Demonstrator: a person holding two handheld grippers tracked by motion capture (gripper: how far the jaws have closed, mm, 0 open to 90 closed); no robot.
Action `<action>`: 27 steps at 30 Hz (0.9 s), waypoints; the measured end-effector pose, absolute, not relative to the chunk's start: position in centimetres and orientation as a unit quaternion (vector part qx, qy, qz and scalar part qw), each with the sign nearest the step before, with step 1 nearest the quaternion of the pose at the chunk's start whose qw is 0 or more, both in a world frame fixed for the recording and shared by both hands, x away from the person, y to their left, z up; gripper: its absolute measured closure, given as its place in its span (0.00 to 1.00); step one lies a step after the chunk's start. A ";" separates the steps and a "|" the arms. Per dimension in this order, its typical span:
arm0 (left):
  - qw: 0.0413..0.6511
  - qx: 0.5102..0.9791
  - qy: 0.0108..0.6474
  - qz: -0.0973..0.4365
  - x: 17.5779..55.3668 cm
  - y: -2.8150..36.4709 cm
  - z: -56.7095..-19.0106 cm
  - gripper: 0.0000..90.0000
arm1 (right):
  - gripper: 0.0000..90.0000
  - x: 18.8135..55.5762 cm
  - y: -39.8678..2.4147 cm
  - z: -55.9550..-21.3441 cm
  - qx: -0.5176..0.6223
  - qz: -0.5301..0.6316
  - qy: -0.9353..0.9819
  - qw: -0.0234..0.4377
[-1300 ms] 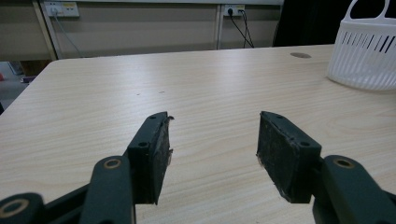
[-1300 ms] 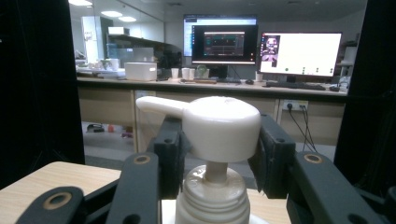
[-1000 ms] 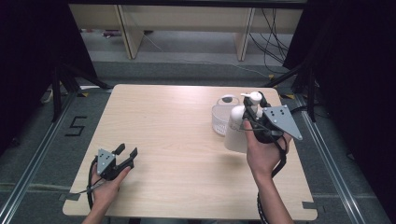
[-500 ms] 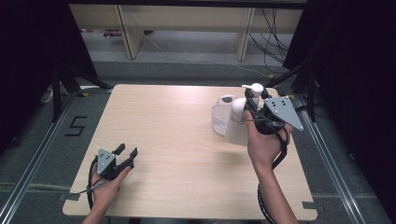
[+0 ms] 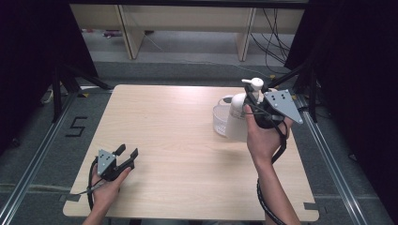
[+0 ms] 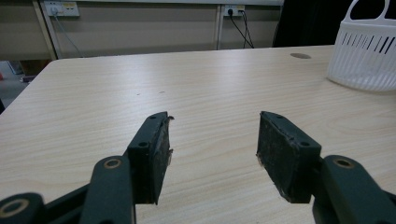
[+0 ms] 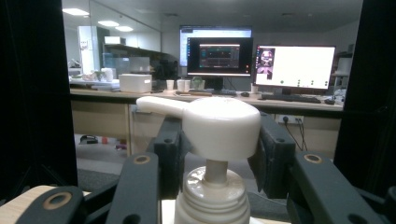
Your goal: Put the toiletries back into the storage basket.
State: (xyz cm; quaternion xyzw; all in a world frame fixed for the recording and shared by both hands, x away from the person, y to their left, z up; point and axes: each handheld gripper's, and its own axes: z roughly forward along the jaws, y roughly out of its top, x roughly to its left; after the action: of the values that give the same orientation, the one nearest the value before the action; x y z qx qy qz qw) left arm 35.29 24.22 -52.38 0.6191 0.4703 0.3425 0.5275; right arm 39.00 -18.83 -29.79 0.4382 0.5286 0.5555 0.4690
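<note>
The right gripper [image 5: 253, 101] grips the pump bottle [image 5: 237, 117] at its neck, lifted beside the basket [image 5: 219, 119]. The rigid, smooth plastic may slip; grip below the pump head. The left gripper [image 5: 123, 157] rests spread apart on the table [image 5: 178, 154].

Pump bottle [image 5: 237, 115] stands just beside basket [image 5: 220, 119] on table's [image 5: 178, 159] right; left hand-held gripper [image 5: 126, 154] near-left.

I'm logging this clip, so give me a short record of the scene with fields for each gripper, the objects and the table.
left gripper: open, holding nothing, low over the near left of the table
right gripper: shut on white plastic pump bottle, jaws at its pump head, bottle raised
white slotted plastic basket: standing on the table's right side, behind the bottle
light wooden table: otherwise bare
</note>
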 end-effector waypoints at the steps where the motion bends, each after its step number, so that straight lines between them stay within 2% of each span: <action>1: 0.528 0.619 0.470 0.342 35.3 24.2 -52.4 0.48 | 0.67 39.2 -18.7 -29.7 0.436 0.560 0.525 0.469; 27: 0.528 0.618 0.473 0.341 35.3 24.2 -52.4 0.48 | 0.67 41.1 -19.2 -28.9 0.441 0.558 0.519 0.475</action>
State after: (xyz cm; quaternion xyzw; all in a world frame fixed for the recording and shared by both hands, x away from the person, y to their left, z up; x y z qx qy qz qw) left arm 35.30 24.24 -52.37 0.6176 0.4728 0.3410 0.5279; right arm 41.12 -19.18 -28.90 0.4407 0.5189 0.5577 0.4749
